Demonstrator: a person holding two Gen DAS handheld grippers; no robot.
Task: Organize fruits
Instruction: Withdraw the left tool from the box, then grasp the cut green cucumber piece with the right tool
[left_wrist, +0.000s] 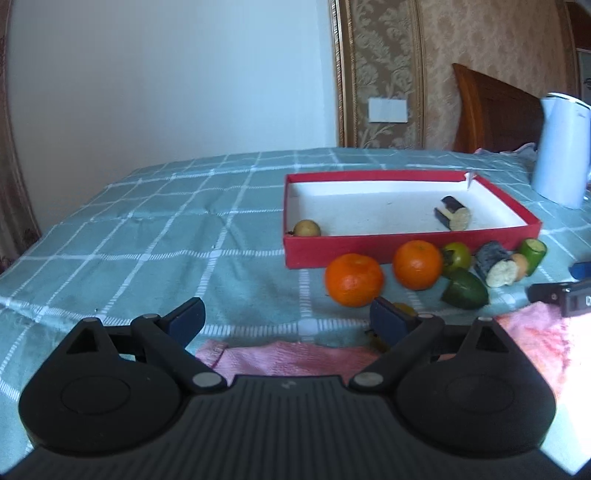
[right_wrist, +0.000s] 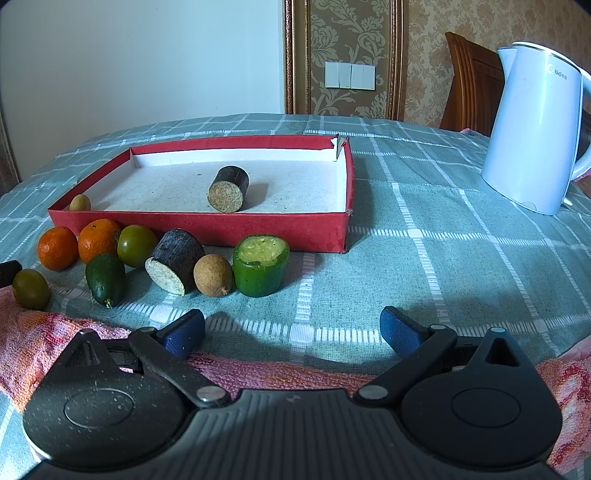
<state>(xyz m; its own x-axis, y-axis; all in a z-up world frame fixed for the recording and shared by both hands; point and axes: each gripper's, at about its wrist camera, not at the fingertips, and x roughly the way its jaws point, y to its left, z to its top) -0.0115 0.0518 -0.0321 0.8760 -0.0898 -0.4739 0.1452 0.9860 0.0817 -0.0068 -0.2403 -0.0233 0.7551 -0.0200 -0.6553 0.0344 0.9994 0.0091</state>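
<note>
Outside: two oranges (right_wrist: 58, 248) (right_wrist: 98, 239); inside tray (right_wrist: 199, 225): two pieces.

Each gripper, left (left_wrist: 287, 319) and right (right_wrist: 292, 330), has a ribbed black body, two round black housings, silver pivot pins and blue-padded fingers (right_wrist: 183, 333).

Tablecloth (right_wrist: 424, 192): grey-green, white check. Box (right_wrist: 258, 225): red outside, white inside. Kettle (right_wrist: 532, 125): white; towel (right_wrist: 280, 373): pink.

White wall (left_wrist: 166, 74), patterned wallpaper (right_wrist: 351, 37), wooden chair (right_wrist: 469, 81), light switches (right_wrist: 349, 75)
</note>
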